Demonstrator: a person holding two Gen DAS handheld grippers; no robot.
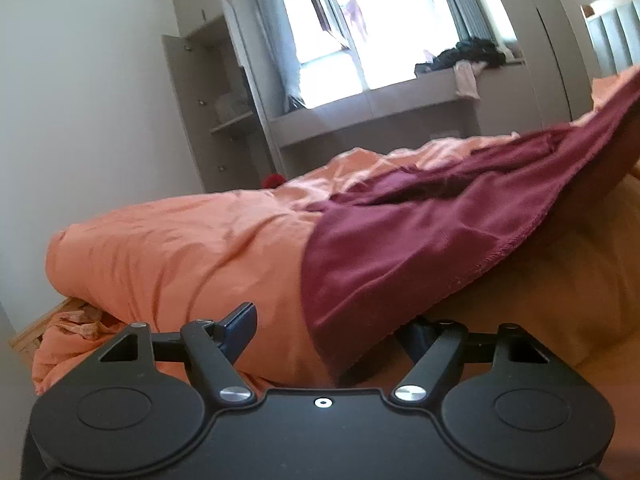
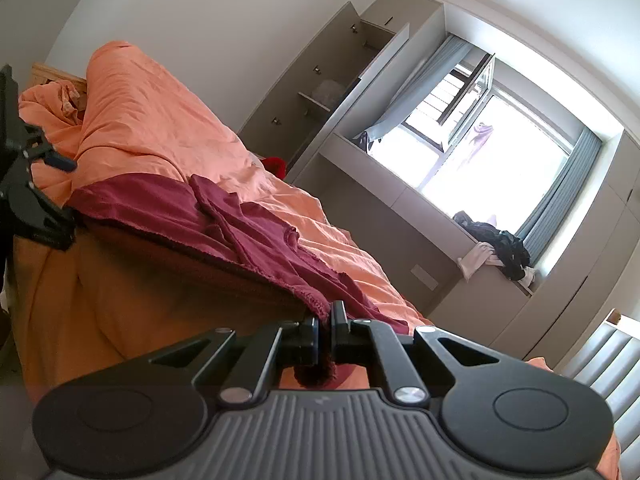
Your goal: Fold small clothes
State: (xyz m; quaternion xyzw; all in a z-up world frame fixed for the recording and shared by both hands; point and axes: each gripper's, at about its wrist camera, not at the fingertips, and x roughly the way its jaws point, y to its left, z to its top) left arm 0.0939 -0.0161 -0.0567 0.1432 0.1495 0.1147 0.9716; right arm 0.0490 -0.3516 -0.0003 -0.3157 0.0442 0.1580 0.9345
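Pinching one corner of the maroon garment (image 2: pixel 256 228) in my right claw (image 2: pixel 326 334) keeps it stretched over the orange bed (image 2: pixel 160 120). My left claw (image 1: pixel 332 332) gapes around the opposite edge, gripping nothing yet.

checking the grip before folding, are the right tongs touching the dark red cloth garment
Touching: the right wrist view shows the right tongs shut on the dark red cloth garment.

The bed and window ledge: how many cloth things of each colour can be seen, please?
Maroon garment, on the bed: 1
Orange duvet: 1
Dark clothes heap, on the window ledge: 1
Pale pink garment, over the ledge edge: 1
Total: 4
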